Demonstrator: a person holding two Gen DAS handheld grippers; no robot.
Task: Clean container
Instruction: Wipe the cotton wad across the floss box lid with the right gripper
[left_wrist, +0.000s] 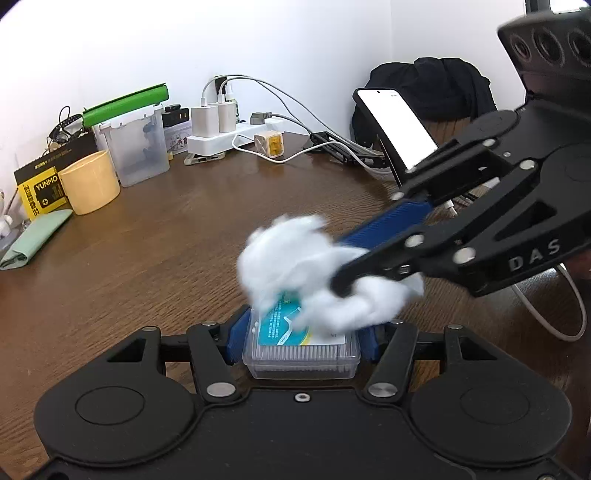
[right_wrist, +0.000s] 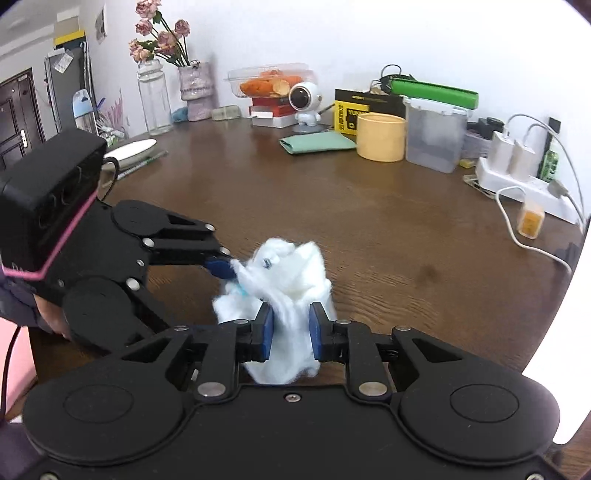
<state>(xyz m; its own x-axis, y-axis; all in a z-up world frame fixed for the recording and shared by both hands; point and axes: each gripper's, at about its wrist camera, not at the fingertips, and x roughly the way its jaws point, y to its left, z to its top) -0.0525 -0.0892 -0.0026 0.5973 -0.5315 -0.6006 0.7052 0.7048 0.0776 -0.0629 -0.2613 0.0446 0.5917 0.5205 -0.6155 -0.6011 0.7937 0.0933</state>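
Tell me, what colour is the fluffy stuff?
White. The cotton shows best in the right wrist view.

Both tools are matte black plastic with round disc housings, angular linkage arms, silver screw heads and ribbed blue finger pads. The right hand-held gripper (left_wrist: 354, 273) carries pale raised letters "DAS" on its side and a black camera block with round lenses above those letters. The left hand-held gripper (right_wrist: 225, 267) has a pink stripe edging its camera block, with a dark sleeve below that stripe.
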